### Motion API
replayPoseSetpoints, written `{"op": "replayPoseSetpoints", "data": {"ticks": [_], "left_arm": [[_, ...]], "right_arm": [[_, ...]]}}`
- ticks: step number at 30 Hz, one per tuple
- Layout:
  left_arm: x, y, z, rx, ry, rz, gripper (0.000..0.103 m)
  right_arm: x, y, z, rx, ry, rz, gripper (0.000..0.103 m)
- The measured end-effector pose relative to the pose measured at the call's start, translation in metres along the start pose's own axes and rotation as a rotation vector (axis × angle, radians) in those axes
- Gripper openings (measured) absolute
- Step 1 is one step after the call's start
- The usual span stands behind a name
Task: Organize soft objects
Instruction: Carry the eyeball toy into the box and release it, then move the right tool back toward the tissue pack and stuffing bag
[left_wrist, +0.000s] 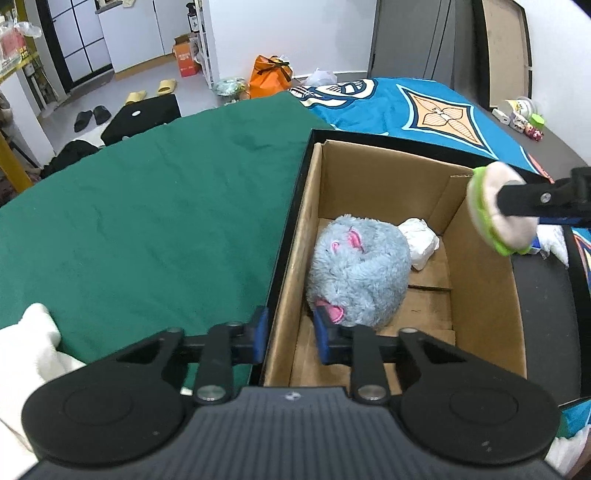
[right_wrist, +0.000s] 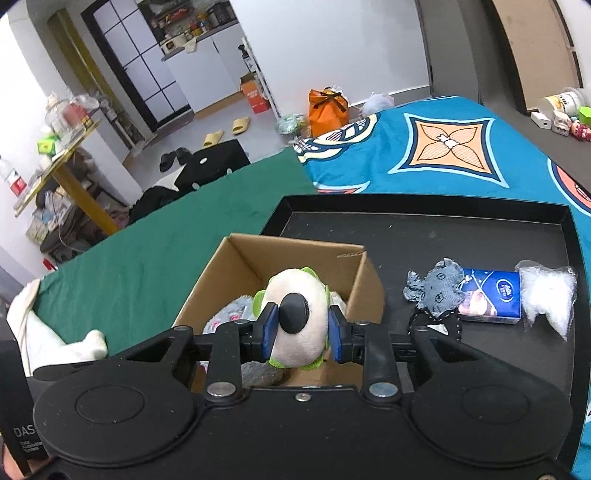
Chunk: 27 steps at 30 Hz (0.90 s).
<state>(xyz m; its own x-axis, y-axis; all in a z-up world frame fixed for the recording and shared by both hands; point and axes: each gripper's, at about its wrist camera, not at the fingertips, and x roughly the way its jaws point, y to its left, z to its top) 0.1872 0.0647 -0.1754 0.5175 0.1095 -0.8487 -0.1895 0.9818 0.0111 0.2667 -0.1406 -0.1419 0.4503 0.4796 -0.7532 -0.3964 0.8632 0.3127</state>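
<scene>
While clamped between both blue pads of the right gripper (right_wrist: 300, 328), cream plush with green trim (right_wrist: 295, 321) hangs above the cardboard box (right_wrist: 364, 291). Left wrist view only: box interior, with grey fluffy plush (left_wrist: 360, 271) and crumpled white wad (left_wrist: 419, 242) on the floor; left gripper (left_wrist: 291, 332) parted, straddling the box's left wall (left_wrist: 286, 295), holding nothing. Right wrist view only: black tray (right_wrist: 424, 229) right of box, carrying denim toy (right_wrist: 437, 291), blue tissue pack (right_wrist: 493, 295), clear bag of white stuffing (right_wrist: 548, 295), well apart from box.
</scene>
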Motion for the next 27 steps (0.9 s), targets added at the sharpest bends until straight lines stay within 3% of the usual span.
{"op": "replayPoseSetpoints", "data": {"ticks": [4,11,27], "left_arm": [[0.000,0.003,-0.001,-0.016,-0.010,-0.004,0.011],[0.000,0.007,-0.001,-0.045,-0.010,-0.028,0.011],[-0.002,0.003,0.002,-0.015,0.007,0.001,0.011]], "right_arm": [[0.003,0.008,-0.002,-0.022,0.003,-0.012,0.030],[0.010,0.016,-0.008,-0.090,0.031,-0.038,0.053],[-0.014,-0.034,-0.006,-0.006,0.001,-0.072,0.060]]}}
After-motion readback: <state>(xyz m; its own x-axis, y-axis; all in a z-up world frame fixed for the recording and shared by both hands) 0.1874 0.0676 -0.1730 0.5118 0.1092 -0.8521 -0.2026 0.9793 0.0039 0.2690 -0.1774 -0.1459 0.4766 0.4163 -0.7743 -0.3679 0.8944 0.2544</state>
